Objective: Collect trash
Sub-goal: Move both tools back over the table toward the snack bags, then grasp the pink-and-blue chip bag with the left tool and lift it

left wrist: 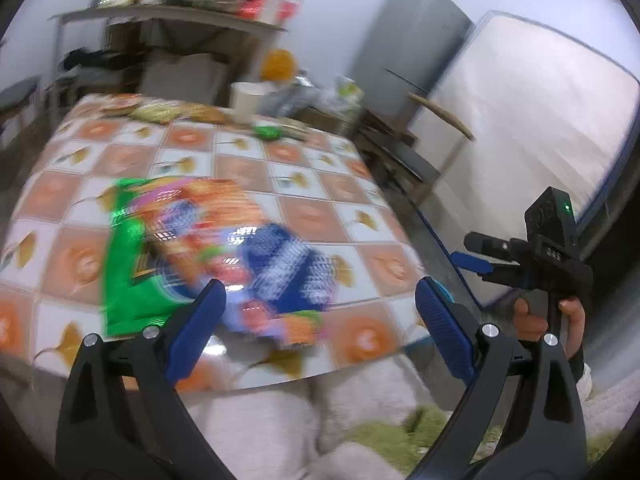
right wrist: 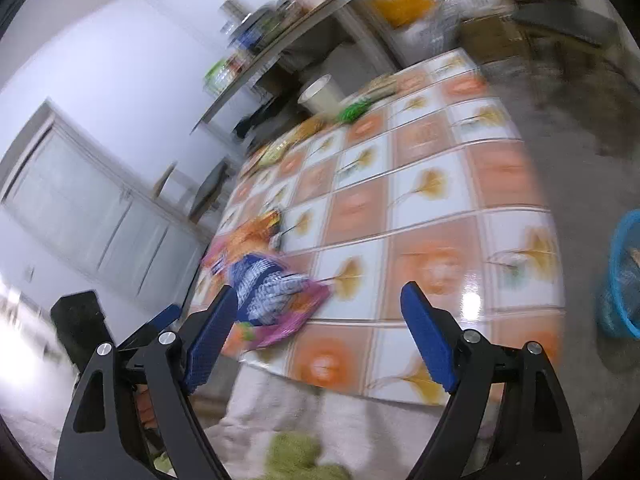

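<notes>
Both pairs of my blue fingers, left gripper (left wrist: pixel 316 316) and right gripper (right wrist: pixel 320 330), are spread wide, grasping nothing; blurred colourful foil snack wrappers (left wrist: pixel 208 248) lie at eleven o'clock of my left, on the orange-and-white tiled table (left wrist: pixel 304 168), blue plastic basket (right wrist: pixel 624 276) at three o'clock

Tiled-pattern table (left wrist: pixel 248 168): snack wrappers (left wrist: pixel 208 248) near front edge, white cup (left wrist: pixel 247 100) far edge.
</notes>
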The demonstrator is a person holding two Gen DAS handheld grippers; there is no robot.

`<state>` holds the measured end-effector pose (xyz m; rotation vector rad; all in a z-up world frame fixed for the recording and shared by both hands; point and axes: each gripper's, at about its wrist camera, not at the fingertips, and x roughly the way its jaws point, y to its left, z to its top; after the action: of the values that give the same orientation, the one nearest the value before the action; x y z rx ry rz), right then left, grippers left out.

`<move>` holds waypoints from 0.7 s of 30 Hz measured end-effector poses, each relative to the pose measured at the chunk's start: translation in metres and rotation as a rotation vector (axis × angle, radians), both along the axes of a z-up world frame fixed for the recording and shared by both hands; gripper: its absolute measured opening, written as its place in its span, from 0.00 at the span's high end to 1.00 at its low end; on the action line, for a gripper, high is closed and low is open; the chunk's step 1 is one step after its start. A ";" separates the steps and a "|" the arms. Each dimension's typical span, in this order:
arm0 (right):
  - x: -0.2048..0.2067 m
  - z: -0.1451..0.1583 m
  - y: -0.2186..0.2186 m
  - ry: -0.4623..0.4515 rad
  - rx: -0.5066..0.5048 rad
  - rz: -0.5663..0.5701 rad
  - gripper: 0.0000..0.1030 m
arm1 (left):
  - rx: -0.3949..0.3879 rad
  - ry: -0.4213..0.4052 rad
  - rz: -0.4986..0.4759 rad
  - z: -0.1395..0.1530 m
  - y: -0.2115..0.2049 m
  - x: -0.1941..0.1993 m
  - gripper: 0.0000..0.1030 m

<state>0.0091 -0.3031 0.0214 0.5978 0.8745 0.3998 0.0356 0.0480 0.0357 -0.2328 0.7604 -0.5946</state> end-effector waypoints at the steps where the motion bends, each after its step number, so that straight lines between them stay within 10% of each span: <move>1: 0.013 0.001 0.020 0.009 -0.005 0.055 0.21 | -0.008 0.007 0.043 -0.003 0.015 0.003 0.11; 12: 0.097 -0.012 0.140 0.095 -0.185 0.279 0.16 | -0.017 0.094 0.275 -0.039 0.096 0.042 0.15; 21: 0.118 -0.031 0.142 0.162 -0.110 0.271 0.16 | -0.240 0.191 0.099 -0.054 0.080 0.053 0.26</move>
<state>0.1272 -0.1610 -0.0097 0.4150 1.1311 0.5493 0.0882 0.1277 -0.0183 -0.5523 0.8563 -0.5745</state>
